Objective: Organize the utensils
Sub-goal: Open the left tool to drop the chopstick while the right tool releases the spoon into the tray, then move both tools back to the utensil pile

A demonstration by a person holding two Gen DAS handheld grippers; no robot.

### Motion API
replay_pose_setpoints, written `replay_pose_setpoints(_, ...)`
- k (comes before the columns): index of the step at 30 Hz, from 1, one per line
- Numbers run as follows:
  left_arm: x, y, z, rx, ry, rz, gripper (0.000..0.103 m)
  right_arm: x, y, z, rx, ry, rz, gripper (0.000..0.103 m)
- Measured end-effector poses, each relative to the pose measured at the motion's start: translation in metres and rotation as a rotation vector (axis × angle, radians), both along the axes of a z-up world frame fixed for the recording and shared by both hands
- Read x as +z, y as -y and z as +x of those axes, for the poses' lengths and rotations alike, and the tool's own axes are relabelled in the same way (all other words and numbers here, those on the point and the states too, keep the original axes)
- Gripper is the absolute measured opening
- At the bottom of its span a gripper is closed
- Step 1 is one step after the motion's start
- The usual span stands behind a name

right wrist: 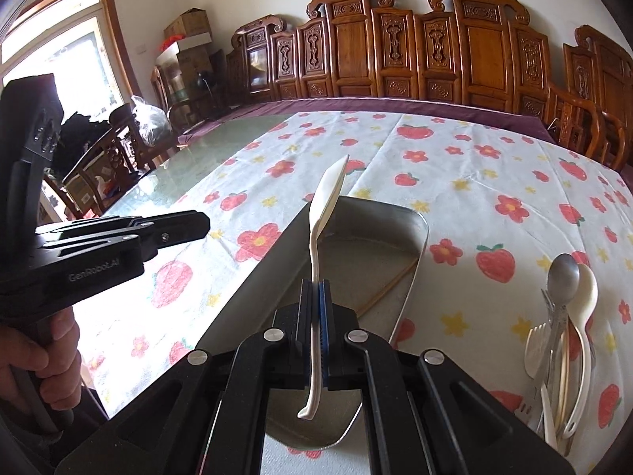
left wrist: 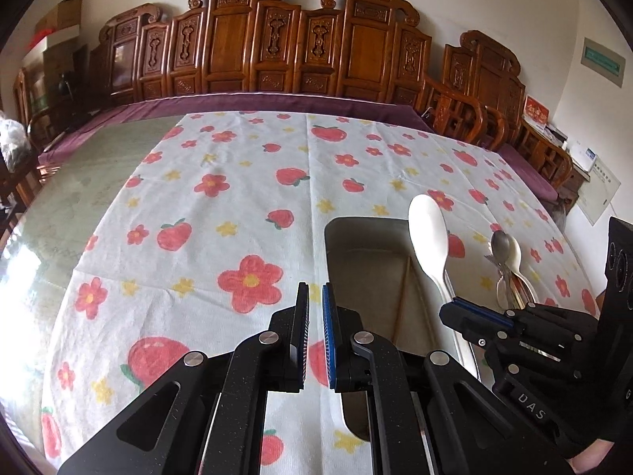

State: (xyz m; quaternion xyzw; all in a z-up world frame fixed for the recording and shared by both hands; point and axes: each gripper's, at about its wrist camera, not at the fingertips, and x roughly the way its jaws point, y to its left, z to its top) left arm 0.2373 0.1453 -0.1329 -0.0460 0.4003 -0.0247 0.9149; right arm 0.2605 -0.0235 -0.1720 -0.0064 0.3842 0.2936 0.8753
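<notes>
My right gripper [right wrist: 315, 289] is shut on the handle of a white plastic spoon [right wrist: 323, 213] and holds it above a metal tray [right wrist: 411, 261]. The spoon's bowl points away from me. In the left wrist view the same spoon [left wrist: 427, 237] shows over the tray [left wrist: 368, 273], held by the right gripper [left wrist: 455, 304]. My left gripper [left wrist: 315, 293] hovers over the cloth at the tray's left edge, jaws nearly closed and holding nothing. A thin wooden chopstick [right wrist: 389, 287] lies in the tray. A pile of utensils [right wrist: 561, 340] lies on the cloth to the right.
The table carries a white cloth with red flowers and strawberries [left wrist: 221, 206] and bare glass at the left [left wrist: 79, 182]. Carved wooden chairs [left wrist: 277, 43] line the far side. The utensil pile [left wrist: 508, 269] holds a metal spoon, white spoons and forks.
</notes>
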Motion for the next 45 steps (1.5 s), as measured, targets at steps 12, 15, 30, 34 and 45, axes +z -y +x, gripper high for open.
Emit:
replay_pose_setpoints(12, -0.001, -0.002, 0.001, 0.016, 0.004, 0.008, 0.006, -0.009, 0.008, 0.008, 0.003, -0.009, 0.007, 0.005)
replay_pose_setpoints(15, 0.000, 0.000, 0.000, 0.014, 0.007, 0.010, 0.006, 0.001, 0.021, 0.001, -0.001, 0.021, 0.010, 0.005)
replay_pose_setpoints(30, 0.011, 0.047, -0.018, -0.041, 0.062, 0.027, 0.054, 0.047, 0.128, -0.046, -0.120, 0.146, -0.030, 0.005)
replay_pose_setpoints(34, 0.011, 0.064, -0.021, -0.065, 0.070, 0.026, 0.062, 0.050, 0.157, -0.052, -0.168, 0.154, -0.045, 0.005)
replay_pose_setpoints(45, 0.006, 0.105, -0.033, -0.125, 0.078, 0.040, 0.081, 0.028, 0.204, -0.053, -0.248, 0.117, -0.099, 0.005)
